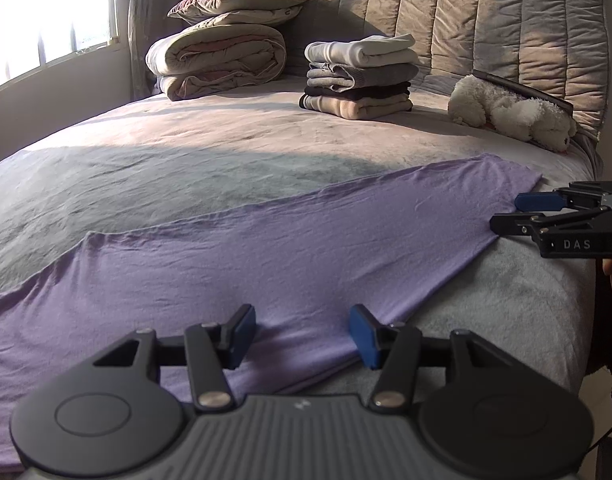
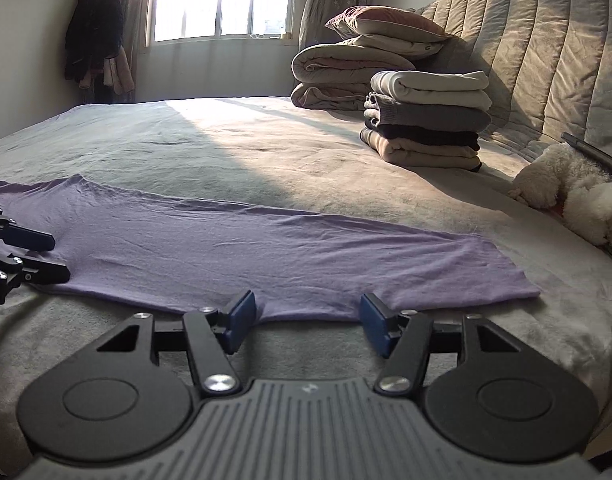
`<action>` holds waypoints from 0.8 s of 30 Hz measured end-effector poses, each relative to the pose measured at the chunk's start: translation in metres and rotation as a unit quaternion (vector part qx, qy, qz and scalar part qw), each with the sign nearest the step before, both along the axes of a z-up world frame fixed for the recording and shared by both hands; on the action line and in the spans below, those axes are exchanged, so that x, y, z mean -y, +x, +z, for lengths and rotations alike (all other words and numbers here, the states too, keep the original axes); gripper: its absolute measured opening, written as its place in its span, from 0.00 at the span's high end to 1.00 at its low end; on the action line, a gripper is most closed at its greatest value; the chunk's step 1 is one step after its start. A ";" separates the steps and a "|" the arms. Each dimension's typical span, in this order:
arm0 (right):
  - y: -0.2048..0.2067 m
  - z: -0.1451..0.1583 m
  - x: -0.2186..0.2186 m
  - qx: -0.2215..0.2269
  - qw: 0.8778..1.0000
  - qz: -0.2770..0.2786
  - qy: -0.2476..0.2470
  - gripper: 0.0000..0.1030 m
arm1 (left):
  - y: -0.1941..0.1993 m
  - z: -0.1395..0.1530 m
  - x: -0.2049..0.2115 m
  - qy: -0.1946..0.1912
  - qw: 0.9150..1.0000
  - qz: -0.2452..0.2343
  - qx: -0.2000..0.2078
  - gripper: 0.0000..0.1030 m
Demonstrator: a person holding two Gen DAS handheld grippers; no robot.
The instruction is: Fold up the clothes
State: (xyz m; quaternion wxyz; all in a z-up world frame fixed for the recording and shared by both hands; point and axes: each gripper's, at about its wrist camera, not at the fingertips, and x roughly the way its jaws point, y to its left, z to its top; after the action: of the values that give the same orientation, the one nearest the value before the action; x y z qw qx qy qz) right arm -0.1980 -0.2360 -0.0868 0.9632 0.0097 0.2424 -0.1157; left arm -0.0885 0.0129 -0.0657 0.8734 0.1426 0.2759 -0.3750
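A lilac garment (image 1: 265, 248) lies flat on the grey bed cover, folded lengthwise into a long strip; it also shows in the right wrist view (image 2: 265, 256). My left gripper (image 1: 301, 332) is open, its blue pads straddling the garment's near edge, low over it. My right gripper (image 2: 303, 320) is open at the near edge toward the garment's other end. In the left wrist view the right gripper (image 1: 506, 214) sits at the strip's far right edge. In the right wrist view the left gripper (image 2: 59, 256) rests at the garment's left part.
A stack of folded clothes (image 1: 362, 76) stands near the quilted headboard (image 1: 486, 20). Rolled duvets and a pillow (image 1: 221, 48) lie beside it. A white plush toy (image 1: 514, 112) lies at the right. The bed edge (image 1: 586, 320) drops off at right. A window (image 2: 221, 0) is behind.
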 end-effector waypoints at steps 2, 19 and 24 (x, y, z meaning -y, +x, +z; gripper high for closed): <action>-0.004 0.000 0.013 0.002 1.000 -0.021 0.005 0.40 | 0.000 0.000 0.000 -0.001 1.000 0.000 -0.001 0.47; 0.022 -0.004 0.048 0.002 0.998 -0.063 -0.013 0.40 | 0.002 -0.001 -0.001 -0.009 1.000 -0.003 -0.007 0.46; 0.021 -0.002 0.082 -0.006 0.996 -0.093 -0.012 0.37 | 0.003 -0.001 -0.002 -0.010 1.000 -0.004 -0.008 0.46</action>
State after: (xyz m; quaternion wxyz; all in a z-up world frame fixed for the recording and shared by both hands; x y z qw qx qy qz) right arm -0.1769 -0.3180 -0.0887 0.9469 0.0198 0.2446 -0.2078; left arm -0.0856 0.0144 -0.0667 0.8710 0.1315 0.2788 -0.3825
